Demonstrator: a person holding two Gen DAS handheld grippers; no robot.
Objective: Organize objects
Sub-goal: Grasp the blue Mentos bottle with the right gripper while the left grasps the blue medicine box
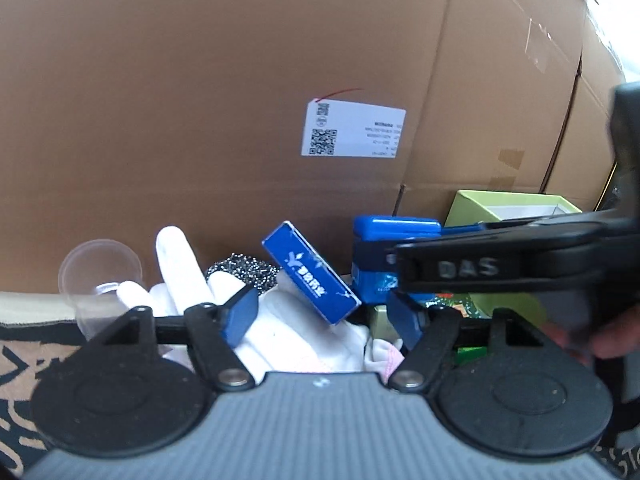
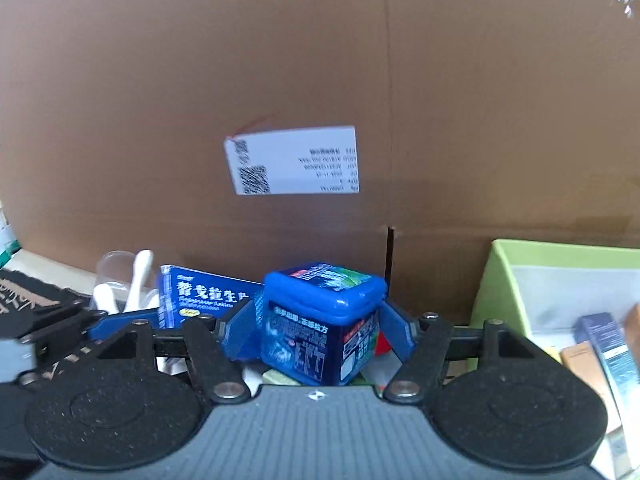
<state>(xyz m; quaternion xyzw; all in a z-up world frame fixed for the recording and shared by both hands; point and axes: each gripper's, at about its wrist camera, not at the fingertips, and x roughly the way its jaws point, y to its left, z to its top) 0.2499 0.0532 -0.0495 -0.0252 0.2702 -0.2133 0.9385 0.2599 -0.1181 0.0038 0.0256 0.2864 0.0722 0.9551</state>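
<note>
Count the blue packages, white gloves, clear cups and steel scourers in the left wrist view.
Blue packages: 2, flat carton and lidded tub
White glove: 1
Clear cup: 1
Steel scourer: 1
Total: 5

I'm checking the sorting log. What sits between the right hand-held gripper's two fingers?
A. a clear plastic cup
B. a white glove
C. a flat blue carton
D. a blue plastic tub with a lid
D: in the right wrist view the blue plastic tub sits between the right hand-held gripper fingers, with the flat blue carton lying off to the left.
</note>
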